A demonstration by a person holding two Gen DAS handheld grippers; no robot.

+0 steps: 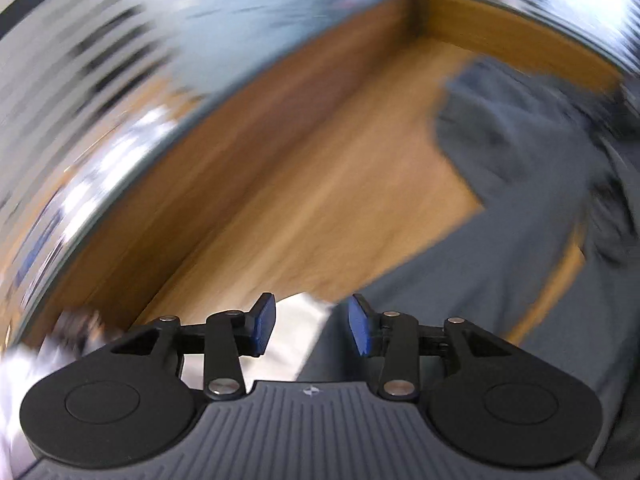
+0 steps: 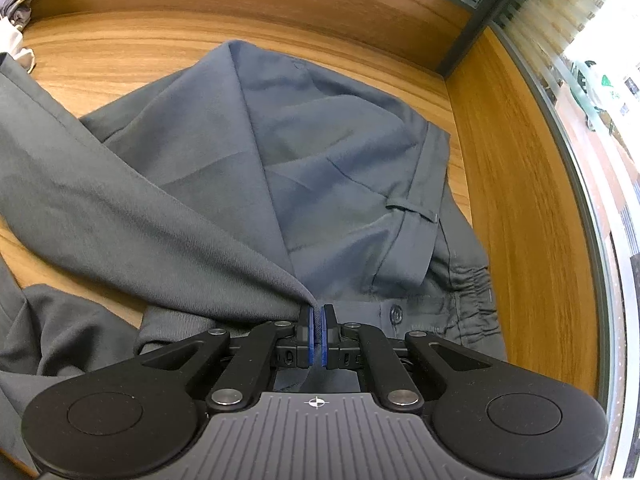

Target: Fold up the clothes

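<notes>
- Grey trousers [image 2: 328,168]: lie crumpled on the wooden tabletop [image 2: 120,40], waistband toward the right-hand raised edge; a belt loop [image 2: 412,210], a button [image 2: 396,313] and a gathered elastic section [image 2: 472,284] are visible.
- One trouser leg [image 2: 120,200]: drawn as a taut fold across the left of the right wrist view, running down to the gripper tips.
- Right gripper [image 2: 318,332]: fingers almost together, blue pads [image 2: 306,332] pinching an edge of the grey cloth just beside the button.
- Left gripper [image 1: 312,324]: fingers apart at a moderate gap, blue pads [image 1: 266,324] bare, nothing between them; the view is heavily motion-blurred.
- Beneath the left gripper: the same grey cloth [image 1: 520,200] spreads to the right, and a pale fabric [image 1: 296,332] shows below the gap; its kind cannot be told.
- Wooden raised border [image 2: 520,200]: encloses the tabletop at back and right.
- Small pale and grey bundle of cloth [image 2: 16,20]: lies in the far left corner, well apart from the trousers.
</notes>
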